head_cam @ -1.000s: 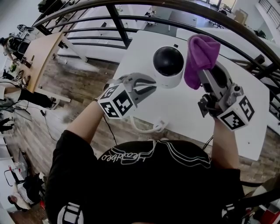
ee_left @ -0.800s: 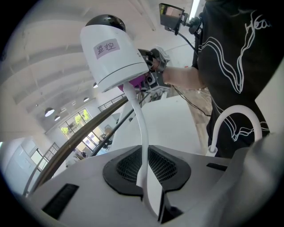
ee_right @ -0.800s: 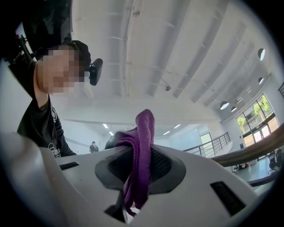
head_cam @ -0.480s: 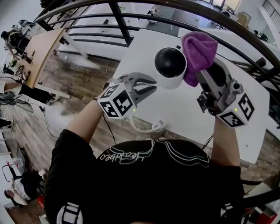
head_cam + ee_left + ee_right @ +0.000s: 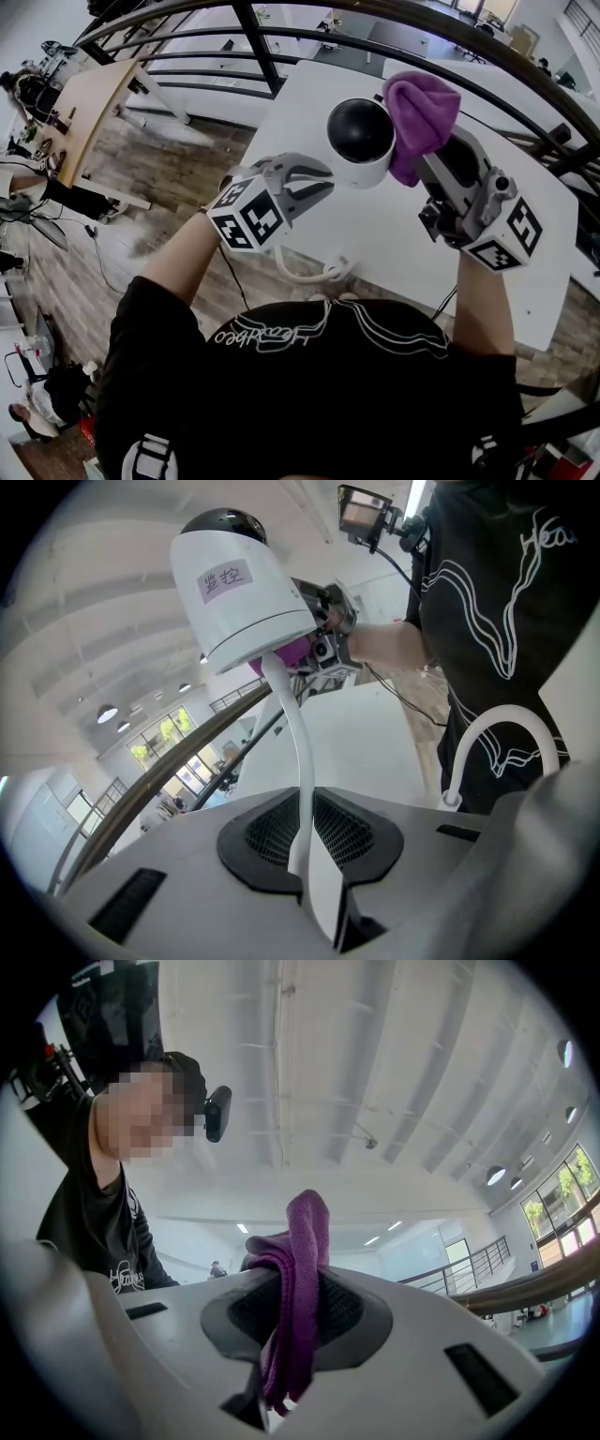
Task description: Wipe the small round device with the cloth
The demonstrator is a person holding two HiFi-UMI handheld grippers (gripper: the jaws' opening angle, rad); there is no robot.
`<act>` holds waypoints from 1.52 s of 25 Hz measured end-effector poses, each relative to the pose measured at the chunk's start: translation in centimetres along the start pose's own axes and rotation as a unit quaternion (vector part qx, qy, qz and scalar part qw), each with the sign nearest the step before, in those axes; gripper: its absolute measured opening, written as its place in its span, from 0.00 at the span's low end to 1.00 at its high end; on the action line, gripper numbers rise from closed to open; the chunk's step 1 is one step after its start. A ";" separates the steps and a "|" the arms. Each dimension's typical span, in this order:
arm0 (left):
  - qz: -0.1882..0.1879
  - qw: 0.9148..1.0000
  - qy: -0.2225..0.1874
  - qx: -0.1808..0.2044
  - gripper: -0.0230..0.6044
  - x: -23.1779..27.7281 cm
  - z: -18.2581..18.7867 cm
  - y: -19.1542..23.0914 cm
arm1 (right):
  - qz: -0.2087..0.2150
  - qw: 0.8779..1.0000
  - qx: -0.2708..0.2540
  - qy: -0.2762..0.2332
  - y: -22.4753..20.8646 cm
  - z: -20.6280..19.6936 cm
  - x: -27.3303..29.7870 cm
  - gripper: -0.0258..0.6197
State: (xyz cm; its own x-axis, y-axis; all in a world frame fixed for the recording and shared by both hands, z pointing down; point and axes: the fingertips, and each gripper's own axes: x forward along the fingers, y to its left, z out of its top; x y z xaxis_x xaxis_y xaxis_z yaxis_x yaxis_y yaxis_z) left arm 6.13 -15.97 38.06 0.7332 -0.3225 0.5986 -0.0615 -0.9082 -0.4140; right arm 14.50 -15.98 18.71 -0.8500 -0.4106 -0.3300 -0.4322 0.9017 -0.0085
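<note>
Cloth [image 5: 422, 112], clamped in the right gripper [image 5: 295, 1321], is now pressing against the device [image 5: 359, 141] over the bench [image 5: 394, 239]. Left gripper [image 5: 305, 850] is pinching only its cable [image 5: 298, 752], so hard wiping risks swinging it.

On the device [image 5: 360, 142] we see a glossy black dome and smooth white plastic shell; its cable [image 5: 301, 752] looks smooth, the cloth [image 5: 422, 112] fuzzy.

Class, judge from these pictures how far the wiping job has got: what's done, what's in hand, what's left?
Done: the right gripper is shut on the purple cloth, and the left gripper is shut on the device's white cable. In hand: the cloth appears to meet the device at one side. Left: probably wiping round the rest of it.
</note>
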 end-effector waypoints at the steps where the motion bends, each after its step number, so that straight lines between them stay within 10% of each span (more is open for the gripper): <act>1: 0.000 1.000 0.000 0.000 0.12 0.0 0.0 0.0 | 0.002 1.000 -0.001 0.001 0.1 0.0 -0.1 0.14; 38: -0.007 1.000 -0.012 -0.008 0.12 0.1 -0.4 0.0 | 0.029 0.989 -0.077 0.122 6.0 -7.5 -3.1 0.14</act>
State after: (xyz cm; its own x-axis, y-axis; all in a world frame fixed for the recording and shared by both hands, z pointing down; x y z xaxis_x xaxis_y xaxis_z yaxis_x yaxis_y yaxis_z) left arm 5.95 -16.16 38.41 0.7495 -0.3043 0.5879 -0.0620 -0.9165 -0.3953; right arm 12.26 -10.30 26.75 -0.9140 -0.3960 -0.0885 -0.4053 0.9013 0.1531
